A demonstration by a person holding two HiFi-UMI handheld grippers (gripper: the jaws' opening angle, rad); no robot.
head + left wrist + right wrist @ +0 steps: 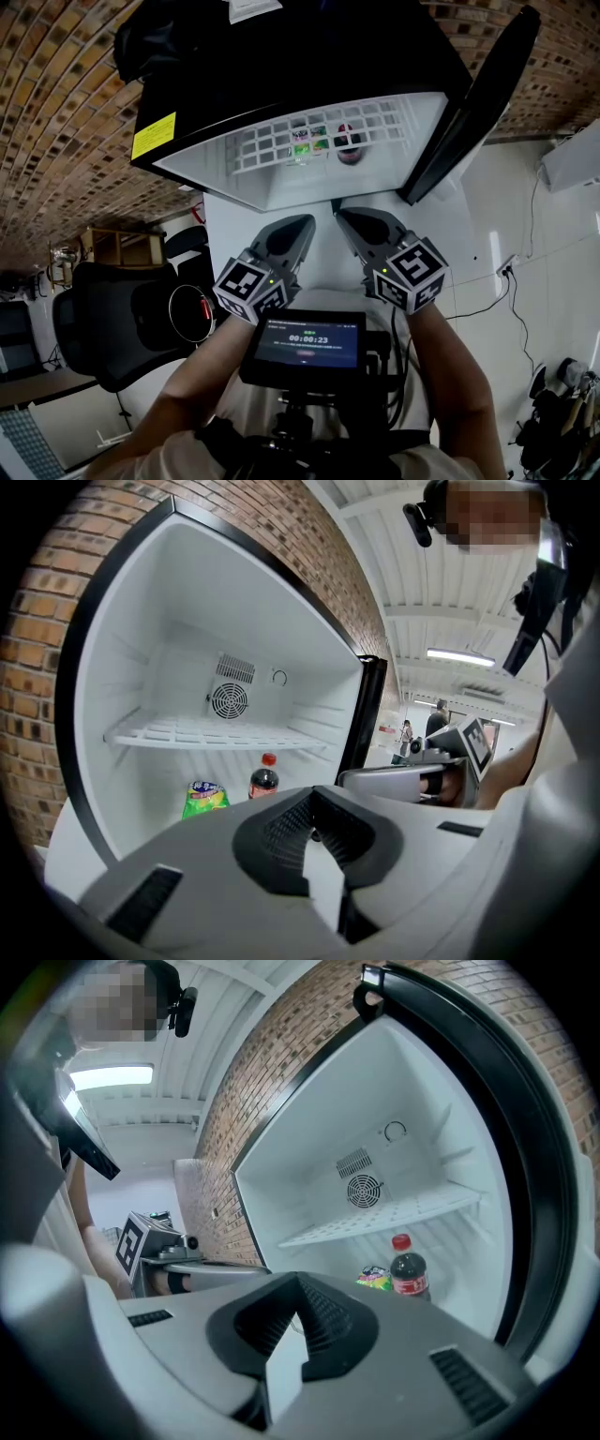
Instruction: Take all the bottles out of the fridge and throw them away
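The small black fridge [281, 56] stands open, its door [478, 103] swung to the right. On its white floor, under the wire shelf [216, 735], stands one dark cola bottle with a red cap [263, 778] [408, 1274] [349, 142]. A green snack bag [205, 799] [375, 1279] lies just to its left. My left gripper [307, 223] [314, 803] and right gripper [343, 214] [298, 1288] hover side by side in front of the opening. They are well short of the bottle, and both are shut and empty.
A fan grille [229, 700] sits in the fridge's back wall. A black office chair [112, 328] stands at the left, with a wooden rack [117, 246] behind it. A small screen [305, 342] is mounted below my hands. A cable [497, 281] runs along the white floor at the right.
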